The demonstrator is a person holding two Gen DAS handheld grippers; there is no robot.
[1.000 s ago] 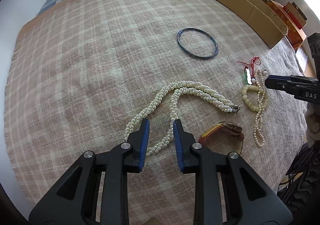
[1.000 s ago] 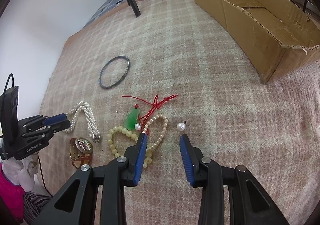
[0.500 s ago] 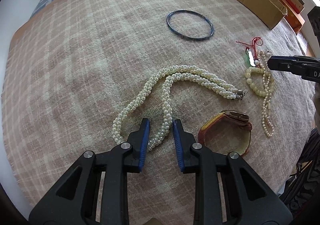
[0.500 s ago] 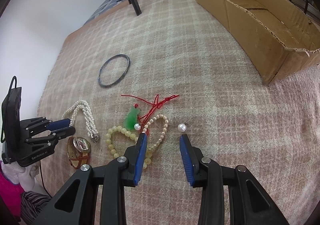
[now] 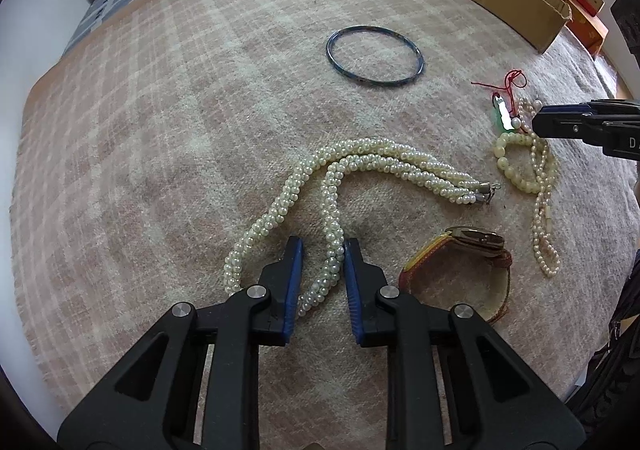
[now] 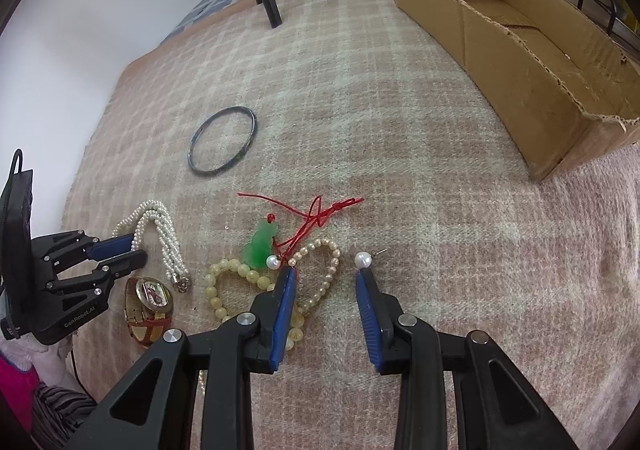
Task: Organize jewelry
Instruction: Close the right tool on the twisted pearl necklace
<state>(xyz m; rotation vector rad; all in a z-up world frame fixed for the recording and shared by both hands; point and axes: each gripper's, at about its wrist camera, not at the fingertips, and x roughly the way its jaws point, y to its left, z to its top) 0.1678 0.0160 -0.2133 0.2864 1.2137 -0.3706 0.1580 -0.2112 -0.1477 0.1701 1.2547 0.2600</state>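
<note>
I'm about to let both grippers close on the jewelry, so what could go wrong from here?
1. The left gripper, jaws closing, straddles one strand of the twisted pearl necklace; lifting may drag the rest into the watch.
2. The right gripper, also closing, sits over a tangle: the small pearl bracelet, yellow bead bracelet and red cord may rise together.
3. The loose pearl earring could roll away.

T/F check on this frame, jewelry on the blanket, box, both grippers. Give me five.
1. One strand of the twisted pearl necklace runs between the left gripper's fingers. True.
2. The dark bangle lies inside the cardboard box. False: it lies on the blanket.
3. The right gripper holds the watch. False: it holds nothing; its jaws are closing.
4. The green pendant has a red cord. True.
5. The box holds necklaces. False: no jewelry shows inside.
</note>
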